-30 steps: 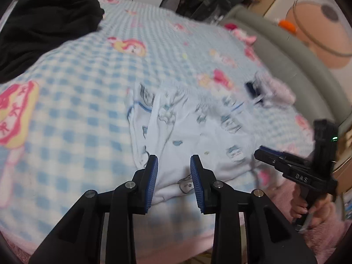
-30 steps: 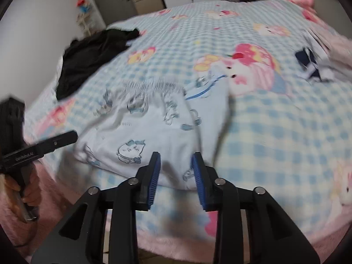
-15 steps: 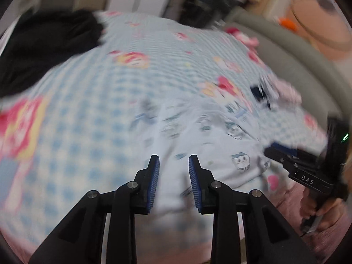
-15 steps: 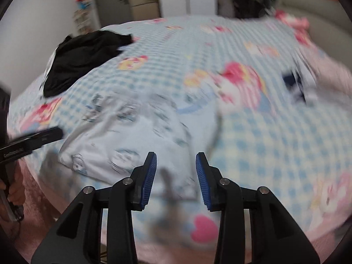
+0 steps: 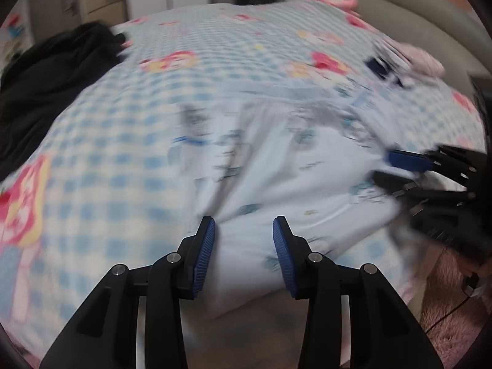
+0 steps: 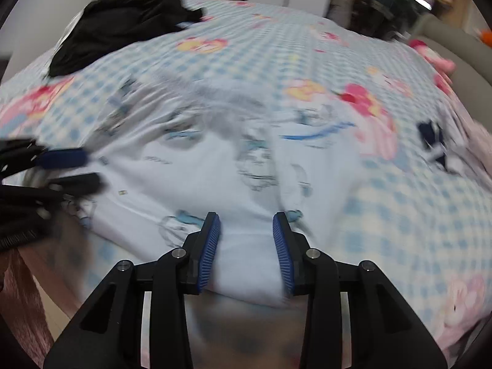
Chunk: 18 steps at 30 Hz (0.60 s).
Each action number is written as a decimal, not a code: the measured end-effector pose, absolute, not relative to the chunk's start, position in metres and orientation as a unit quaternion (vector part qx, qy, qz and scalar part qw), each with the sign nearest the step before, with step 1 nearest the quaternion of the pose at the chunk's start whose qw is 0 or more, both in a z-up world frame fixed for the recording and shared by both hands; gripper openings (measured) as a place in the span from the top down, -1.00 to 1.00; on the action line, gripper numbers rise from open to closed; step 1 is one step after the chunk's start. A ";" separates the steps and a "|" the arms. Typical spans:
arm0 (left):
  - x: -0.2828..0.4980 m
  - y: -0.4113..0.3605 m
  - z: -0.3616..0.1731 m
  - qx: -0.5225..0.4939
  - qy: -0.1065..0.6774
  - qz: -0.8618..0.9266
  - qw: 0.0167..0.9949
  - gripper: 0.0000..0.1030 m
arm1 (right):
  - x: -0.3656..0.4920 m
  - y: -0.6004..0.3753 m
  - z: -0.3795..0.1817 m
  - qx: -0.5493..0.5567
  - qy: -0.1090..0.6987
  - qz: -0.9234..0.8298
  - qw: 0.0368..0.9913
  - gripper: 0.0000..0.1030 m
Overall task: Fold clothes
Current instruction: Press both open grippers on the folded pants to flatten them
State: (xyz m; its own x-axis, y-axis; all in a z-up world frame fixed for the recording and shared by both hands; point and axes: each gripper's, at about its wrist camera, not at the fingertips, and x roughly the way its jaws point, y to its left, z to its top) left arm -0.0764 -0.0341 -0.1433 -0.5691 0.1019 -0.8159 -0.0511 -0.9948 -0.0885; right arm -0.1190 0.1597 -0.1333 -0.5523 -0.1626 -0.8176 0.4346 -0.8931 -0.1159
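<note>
Both grippers over pale printed garment (image 5: 276,166) at bed's (image 5: 129,141) near edge.
Left gripper (image 5: 244,227) jaws just widened, right gripper (image 6: 246,224) jaws just narrowed; both open, straddling fabric.

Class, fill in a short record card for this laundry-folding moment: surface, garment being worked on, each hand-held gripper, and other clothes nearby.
Surface: bed with blue checked cartoon bedspread
Garment: pale blue printed garment, crumpled at the near edge of the bed
Left hand-held gripper: jaws apart, just been opening, pale cloth between the pads; whether they press on it is unclear
Right hand-held gripper: jaws apart, just been closing, pale cloth bunched between the pads; grip unclear
Other clothes: black garment at the far left; small dark and white item at the right
</note>
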 end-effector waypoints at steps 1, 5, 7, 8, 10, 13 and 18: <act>-0.075 -0.043 -0.144 -0.462 -0.038 0.886 0.031 0.09 | -0.120 0.171 -0.130 0.444 0.136 -0.871 0.163 0.50; -0.066 -0.050 -0.128 -0.414 -0.087 0.905 0.043 0.10 | -0.119 0.199 -0.115 0.443 0.087 -0.883 0.127 0.22; -0.061 -0.047 -0.118 -0.384 -0.099 0.917 0.047 0.04 | -0.113 0.200 -0.105 0.432 0.064 -0.889 0.139 0.22; -0.062 -0.037 -0.116 -0.376 -0.096 0.919 0.064 -0.05 | -0.110 0.192 -0.104 0.429 0.071 -0.888 0.148 0.22; -0.068 -0.017 -0.121 -0.386 -0.082 0.914 0.090 -0.08 | -0.105 0.174 -0.103 0.424 0.085 -0.886 0.166 0.22; -0.075 0.004 -0.138 -0.419 -0.048 0.901 0.100 -0.08 | -0.098 0.149 -0.102 0.416 0.106 -0.882 0.192 0.23; -0.066 -0.004 -0.141 -0.437 -0.009 0.896 0.074 -0.04 | -0.101 0.152 -0.134 0.439 0.136 -0.873 0.163 0.29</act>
